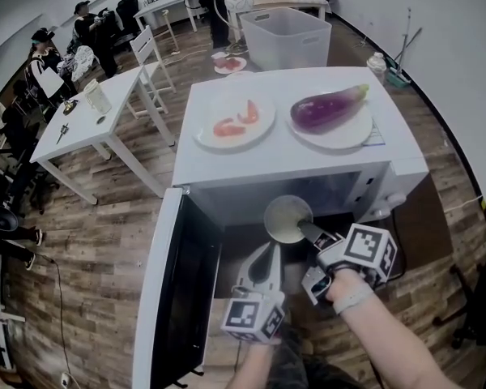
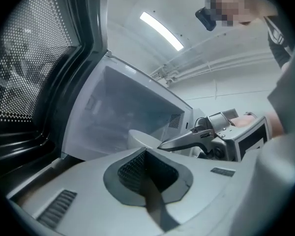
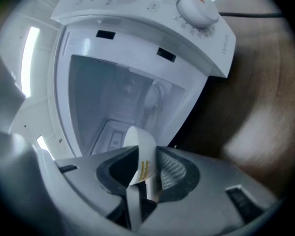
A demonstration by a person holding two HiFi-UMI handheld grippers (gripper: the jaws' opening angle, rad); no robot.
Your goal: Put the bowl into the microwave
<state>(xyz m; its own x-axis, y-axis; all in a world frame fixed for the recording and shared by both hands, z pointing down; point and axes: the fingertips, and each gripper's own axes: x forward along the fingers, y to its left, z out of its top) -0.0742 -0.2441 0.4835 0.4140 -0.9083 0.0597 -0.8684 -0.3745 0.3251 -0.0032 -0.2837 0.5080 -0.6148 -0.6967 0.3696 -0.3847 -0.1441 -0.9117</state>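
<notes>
So the bowl (image 1: 286, 217) isn't in yet. It's hanging in the air right at the open mouth of the microwave (image 1: 227, 164), tipped a bit. The right gripper (image 1: 305, 230) is clamped on its wall, one jaw inside and one outside, and you can see that pinch clearly in the right gripper view. From the head view I honestly can't tell if the bowl has crossed the front edge or is just outside it.

What looks done: the door (image 1: 178, 290) is swung wide open to the left and the bowl is picked up and lined up with the cavity. What's left, I'd say: push it further in, set it on the floor of the microwave, let go, back out. Maybe close the door too, though the task doesn't ask for that.

The left gripper (image 1: 265, 258) sits low beside the right one, jaws pressed together with nothing between them.

Counts:
- 1 bowl
- 1 microwave
- 2 grippers
- 2 plates on top of the microwave: the left plate (image 1: 263, 128) carries 2 red pieces (image 1: 227, 126), and the right plate (image 1: 340, 140) carries 1 eggplant (image 1: 328, 108)
</notes>
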